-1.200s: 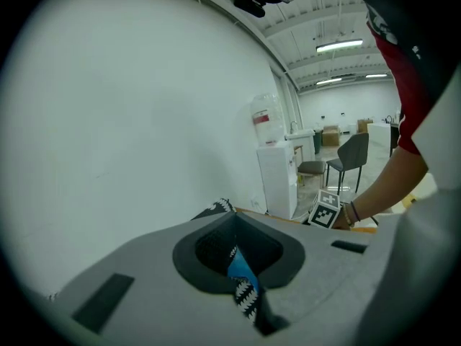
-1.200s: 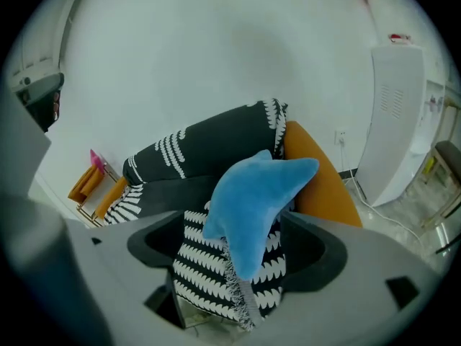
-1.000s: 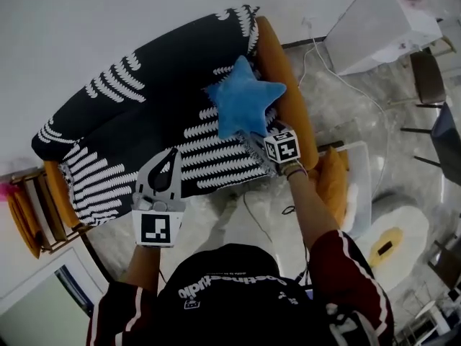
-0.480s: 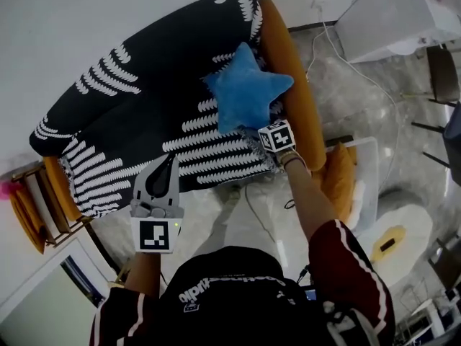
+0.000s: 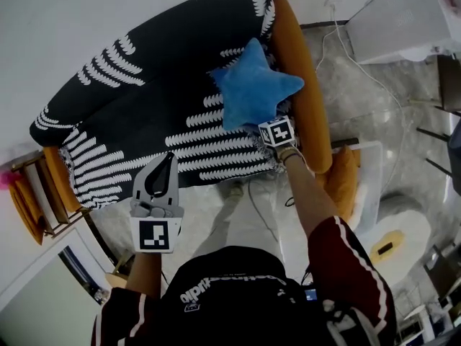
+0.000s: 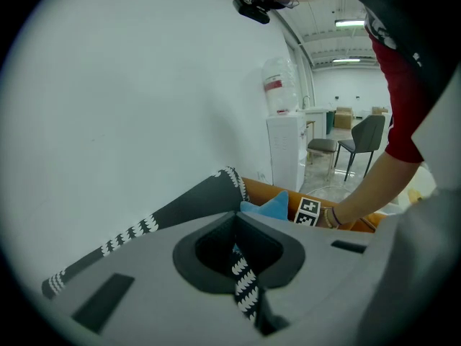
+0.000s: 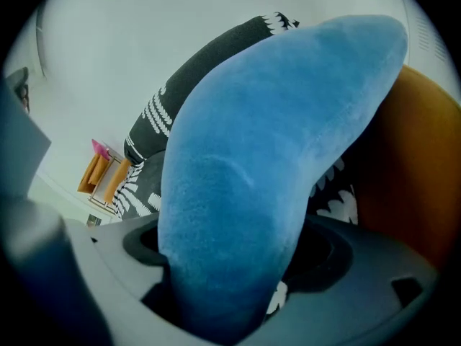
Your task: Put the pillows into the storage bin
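Note:
A blue star-shaped pillow (image 5: 253, 92) lies on the sofa's seat against the orange armrest (image 5: 306, 85). My right gripper (image 5: 265, 122) is at the star's lower point. In the right gripper view that blue point (image 7: 274, 157) fills the gap between the jaws. They have just been opening and stand wide around it. My left gripper (image 5: 164, 166) hangs shut and empty over the sofa's front edge, its closed tips (image 6: 238, 225) aimed along the throw. An orange pillow (image 5: 344, 182) sits in the white storage bin (image 5: 373, 150) on the floor to the right.
A black throw with white leaf stripes (image 5: 144, 114) covers the sofa. A white cabinet (image 5: 403, 13) stands at the back right, with a cable (image 5: 346, 63) running over the marble floor. A wooden rack (image 5: 29, 200) stands left of the sofa. Chairs (image 6: 360, 139) and a water dispenser (image 6: 284, 143) stand beyond.
My right gripper has closed in on the star pillow's lower point. The left gripper has sunk slightly by the sofa's front edge. The pillow has not moved on the sofa.

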The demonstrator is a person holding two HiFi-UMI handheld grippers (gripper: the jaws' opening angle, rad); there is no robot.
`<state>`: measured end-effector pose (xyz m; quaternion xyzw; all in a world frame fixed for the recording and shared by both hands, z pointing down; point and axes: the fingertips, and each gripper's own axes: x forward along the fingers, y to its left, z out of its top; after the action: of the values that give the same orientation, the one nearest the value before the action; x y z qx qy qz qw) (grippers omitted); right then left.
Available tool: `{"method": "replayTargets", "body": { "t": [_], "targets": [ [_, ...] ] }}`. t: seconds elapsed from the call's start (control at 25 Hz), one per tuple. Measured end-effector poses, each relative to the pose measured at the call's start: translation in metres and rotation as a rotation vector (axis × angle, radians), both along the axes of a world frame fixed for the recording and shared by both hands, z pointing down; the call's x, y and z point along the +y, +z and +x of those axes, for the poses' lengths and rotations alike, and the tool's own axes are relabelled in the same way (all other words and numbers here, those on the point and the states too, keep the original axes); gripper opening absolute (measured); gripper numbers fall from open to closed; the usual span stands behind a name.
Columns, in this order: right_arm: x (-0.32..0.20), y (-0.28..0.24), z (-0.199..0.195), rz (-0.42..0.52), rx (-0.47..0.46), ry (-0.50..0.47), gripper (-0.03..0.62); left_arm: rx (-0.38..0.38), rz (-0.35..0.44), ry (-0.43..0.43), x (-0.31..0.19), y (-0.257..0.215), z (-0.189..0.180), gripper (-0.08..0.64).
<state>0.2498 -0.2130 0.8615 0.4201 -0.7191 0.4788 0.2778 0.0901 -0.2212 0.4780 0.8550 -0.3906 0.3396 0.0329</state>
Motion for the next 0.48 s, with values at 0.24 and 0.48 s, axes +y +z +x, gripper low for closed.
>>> {"method": "replayTargets", "body": {
  "t": [0.24,0.48],
  "targets": [
    [-0.006,-0.009,0.003,0.013,0.050,0.020,0.294,-0.004,0.014,-0.003,0.002,-0.004,-0.007,0.005],
    [-0.016,-0.037,0.001,0.044,0.091,0.036,0.222,0.031,0.043,-0.019,0.007,-0.023,-0.014,0.005]
  ]
}}
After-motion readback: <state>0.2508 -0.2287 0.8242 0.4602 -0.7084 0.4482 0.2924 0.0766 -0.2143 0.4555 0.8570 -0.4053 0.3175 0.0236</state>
